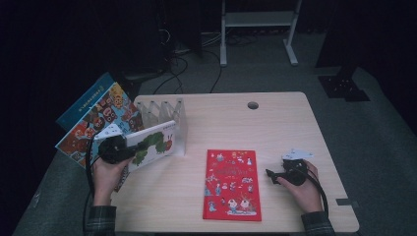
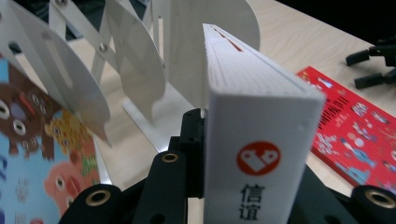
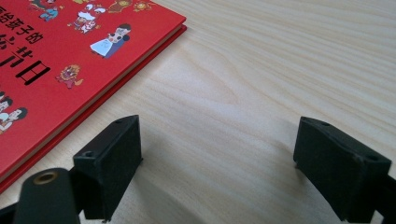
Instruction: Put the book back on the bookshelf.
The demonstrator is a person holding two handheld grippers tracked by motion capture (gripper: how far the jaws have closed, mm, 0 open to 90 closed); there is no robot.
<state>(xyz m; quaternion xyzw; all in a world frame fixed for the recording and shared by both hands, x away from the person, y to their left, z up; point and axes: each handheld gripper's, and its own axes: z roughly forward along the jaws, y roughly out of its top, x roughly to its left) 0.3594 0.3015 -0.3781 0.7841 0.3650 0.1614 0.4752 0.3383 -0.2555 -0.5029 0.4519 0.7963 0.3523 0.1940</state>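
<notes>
My left gripper (image 1: 129, 150) is shut on the spine end of a thick white picture book (image 1: 153, 143) with a green caterpillar on its cover. It holds the book upright at the near end of a white slotted book rack (image 1: 162, 114). In the left gripper view the white spine (image 2: 261, 154) stands between the black jaws, with the rack's rounded dividers (image 2: 135, 60) just beyond. A red picture book (image 1: 232, 184) lies flat on the table. To its right, my right gripper (image 1: 276, 169) rests low and open. Its jaws (image 3: 217, 154) stand wide apart over bare wood beside the red book's corner (image 3: 56, 60).
A colourful animal-face book (image 1: 98, 123) and a blue book (image 1: 86, 101) lean at the rack's left end, past the table edge. The light wooden table (image 1: 275, 128) has a cable hole (image 1: 253, 105) at the back. A white frame (image 1: 258, 19) stands on the dark floor behind.
</notes>
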